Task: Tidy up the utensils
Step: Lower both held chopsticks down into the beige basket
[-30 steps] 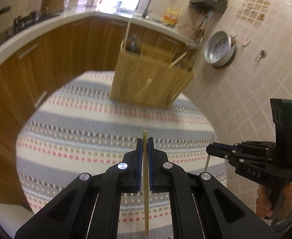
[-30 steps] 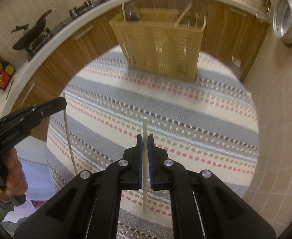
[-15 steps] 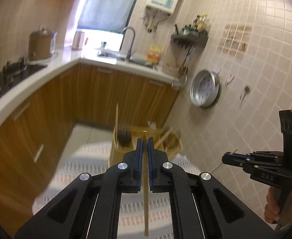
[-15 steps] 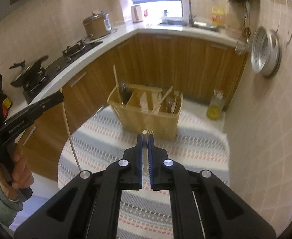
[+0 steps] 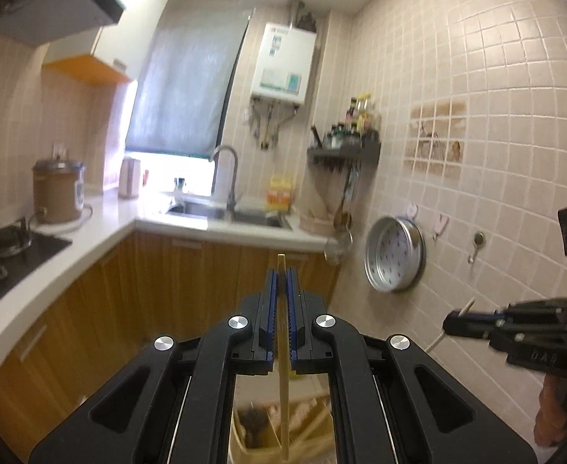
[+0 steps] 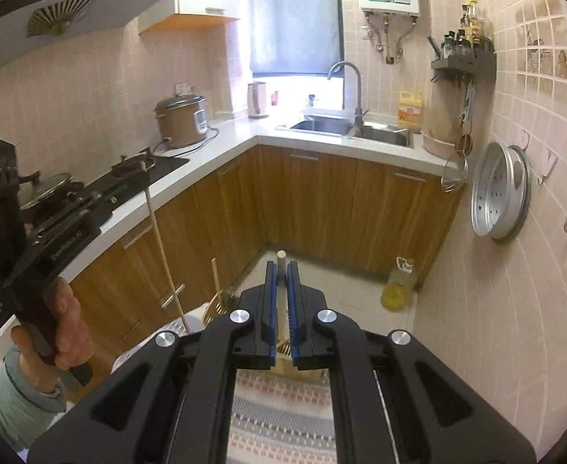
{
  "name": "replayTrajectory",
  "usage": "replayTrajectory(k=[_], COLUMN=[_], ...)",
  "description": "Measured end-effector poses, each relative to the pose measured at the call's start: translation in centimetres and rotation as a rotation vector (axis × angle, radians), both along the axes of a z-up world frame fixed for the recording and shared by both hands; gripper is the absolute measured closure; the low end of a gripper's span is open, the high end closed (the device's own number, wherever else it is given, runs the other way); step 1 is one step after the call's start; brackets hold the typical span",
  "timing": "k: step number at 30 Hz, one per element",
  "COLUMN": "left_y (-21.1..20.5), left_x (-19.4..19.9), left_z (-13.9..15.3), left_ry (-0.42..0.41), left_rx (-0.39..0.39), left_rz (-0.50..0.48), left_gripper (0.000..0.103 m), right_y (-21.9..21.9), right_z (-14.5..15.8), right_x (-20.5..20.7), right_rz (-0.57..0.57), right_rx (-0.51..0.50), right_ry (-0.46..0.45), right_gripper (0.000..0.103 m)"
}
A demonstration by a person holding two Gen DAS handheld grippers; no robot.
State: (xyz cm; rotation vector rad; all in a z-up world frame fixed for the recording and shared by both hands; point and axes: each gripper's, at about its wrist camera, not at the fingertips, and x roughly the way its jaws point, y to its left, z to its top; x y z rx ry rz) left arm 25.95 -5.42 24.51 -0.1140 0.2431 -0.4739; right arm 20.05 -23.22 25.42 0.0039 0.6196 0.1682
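Low in the frame, the left gripper (image 5: 281, 297) is clamped tight on a yellowish chopstick (image 5: 283, 394), and the right gripper (image 6: 282, 290) pinches a paler chopstick (image 6: 281, 261) the same way, each stick upright, probably so it can drop end-first into the slatted utensil basket (image 6: 213, 307) below them on the striped tablecloth (image 6: 279, 417). The gripper's side reads "DAS" (image 5: 544, 356). Upper centre, the water heater's (image 5: 283, 62) label is illegible.

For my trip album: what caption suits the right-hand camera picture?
Right gripper clamps a pale chopstick above the utensil basket; left gripper holds another.
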Motion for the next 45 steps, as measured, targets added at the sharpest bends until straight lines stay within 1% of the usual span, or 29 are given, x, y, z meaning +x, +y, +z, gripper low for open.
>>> replayTrajectory(k=[4,8,15,18,19,21,24,27,31,36,40,45], left_y=[-0.3,-0.9,-0.4,0.0,0.2,0.6,0.4,0.4,0.4,0.4,0.4,0.0], left_x=[1.4,2.1,2.5,2.6,2.6,2.8,2.9,3.0,2.5,2.4,2.2,2.3], left_z=[-1.1,-3.0,-6.3,-7.3,-7.6,-8.0,-8.6,-9.2,-9.5,-9.5,-9.6,-9.4], left_ry=[-0.050,-0.071,-0.049,-0.048,-0.047,-0.026,-0.022,0.004,-0.007,-0.006,-0.019,-0.060], left_rx=[-0.036,-0.014,0.002,0.031,0.032,0.009,0.029,0.023,0.037,0.034,0.045,0.069], left_rz=[-0.014,-0.008,0.015,0.037,0.045,0.039,0.051,0.046,0.052,0.051,0.064,0.088], left_gripper=[0.100,0.100,0.100,0.100,0.100,0.100,0.100,0.100,0.100,0.100,0.100,0.100], right_y=[0.5,0.9,1.8,2.0,2.1,2.2,2.2,2.3,2.6,2.5,2.6,2.7], right_z=[-1.9,-3.6,-5.7,-6.4,-6.6,-7.0,-7.2,-7.5,-7.8,-8.7,-9.0,-9.2], right_x=[1.7,2.8,3.9,4.2,4.4,4.5,4.7,4.8,4.9,5.0,4.9,5.0], right_rz=[-0.011,-0.002,0.005,0.009,0.009,0.011,0.008,0.013,0.013,0.005,0.006,0.005], right_rx=[0.009,0.008,-0.017,-0.022,-0.025,-0.026,-0.030,-0.019,-0.024,-0.030,-0.026,-0.027], right_ry=[0.021,0.038,0.064,0.080,0.084,0.092,0.096,0.101,0.104,0.113,0.109,0.108], right_gripper=[0.099,0.099,0.099,0.099,0.099,0.099,0.099,0.099,0.099,0.099,0.099,0.099])
